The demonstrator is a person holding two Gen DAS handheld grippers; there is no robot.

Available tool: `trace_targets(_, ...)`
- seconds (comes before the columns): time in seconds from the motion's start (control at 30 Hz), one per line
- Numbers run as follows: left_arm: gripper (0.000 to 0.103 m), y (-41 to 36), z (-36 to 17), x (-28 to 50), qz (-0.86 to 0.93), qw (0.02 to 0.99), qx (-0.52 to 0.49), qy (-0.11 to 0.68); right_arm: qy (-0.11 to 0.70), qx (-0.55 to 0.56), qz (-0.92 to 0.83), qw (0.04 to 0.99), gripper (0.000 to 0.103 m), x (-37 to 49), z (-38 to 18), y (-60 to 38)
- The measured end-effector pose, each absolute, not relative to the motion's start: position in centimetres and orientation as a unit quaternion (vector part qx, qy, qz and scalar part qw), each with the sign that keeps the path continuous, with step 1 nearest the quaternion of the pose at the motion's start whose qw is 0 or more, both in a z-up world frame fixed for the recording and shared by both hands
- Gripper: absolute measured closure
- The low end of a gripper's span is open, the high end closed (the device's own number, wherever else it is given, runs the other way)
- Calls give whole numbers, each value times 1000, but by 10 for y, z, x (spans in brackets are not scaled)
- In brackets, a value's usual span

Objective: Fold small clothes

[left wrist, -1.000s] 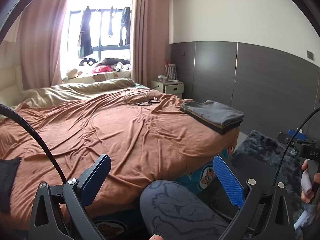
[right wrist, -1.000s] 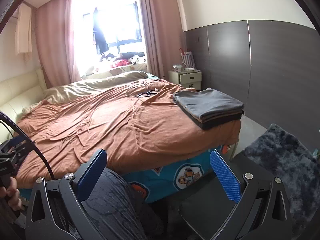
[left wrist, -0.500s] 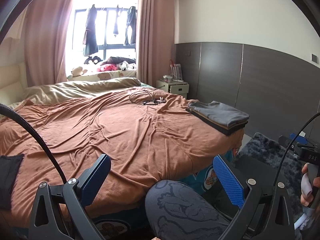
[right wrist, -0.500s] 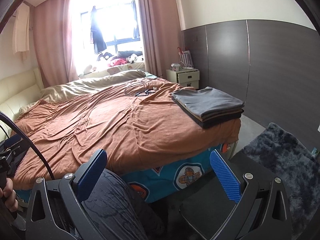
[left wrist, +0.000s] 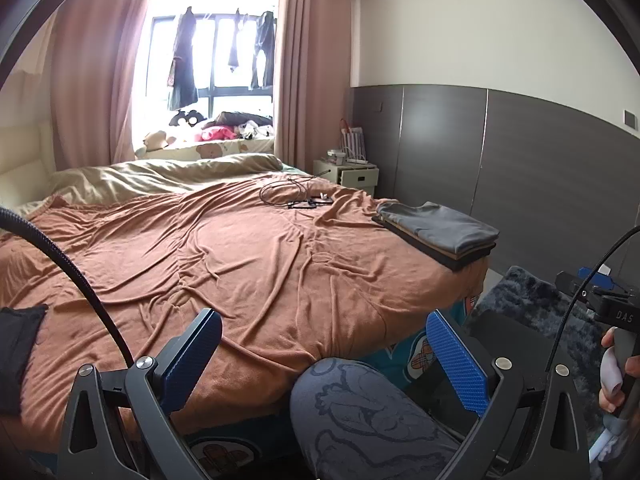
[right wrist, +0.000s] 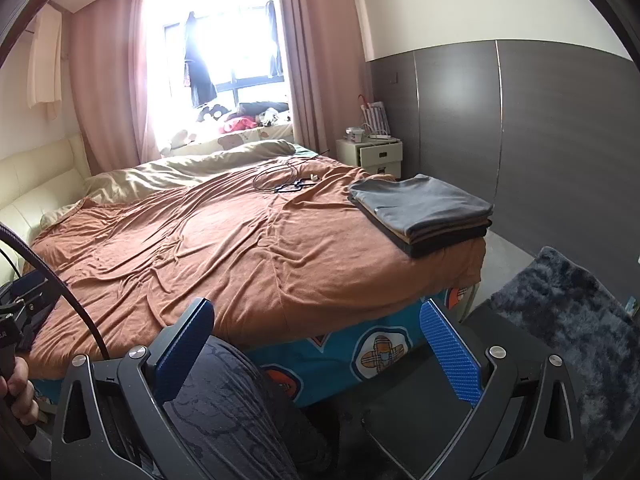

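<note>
A stack of folded clothes (left wrist: 438, 234) (right wrist: 420, 210), grey on top with tan and black layers beneath, rests on the bed's right corner. A black garment (left wrist: 16, 350) lies flat at the bed's left edge in the left wrist view. My left gripper (left wrist: 322, 354) is open and holds nothing, hovering over the bed's near edge above a person's patterned knee (left wrist: 360, 412). My right gripper (right wrist: 316, 340) is also open and holds nothing, off the bed's near edge and well short of the stack.
The bed (left wrist: 248, 264) carries a rumpled orange-brown blanket, a beige duvet (left wrist: 160, 176) at the back and a coiled cable (left wrist: 294, 196). A white nightstand (right wrist: 370, 156) stands by the grey wall panel. A dark shaggy rug (right wrist: 568, 320) lies on the floor at right.
Both views have drifted slightly, the left one tilting up and rightward so more of the bed's left side shows. Both grippers stay open and empty.
</note>
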State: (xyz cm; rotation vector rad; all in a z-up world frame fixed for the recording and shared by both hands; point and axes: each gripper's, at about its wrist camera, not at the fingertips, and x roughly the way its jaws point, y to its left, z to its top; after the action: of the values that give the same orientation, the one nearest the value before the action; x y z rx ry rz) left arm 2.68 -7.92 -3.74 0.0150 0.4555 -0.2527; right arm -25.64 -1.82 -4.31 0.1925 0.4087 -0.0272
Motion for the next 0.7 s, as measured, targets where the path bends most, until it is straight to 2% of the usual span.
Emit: trace_targets(0.7, 0, -76, -36, 23, -122, 969, 4, 216, 200, 92, -16, 975, 0, -258, -42, -17)
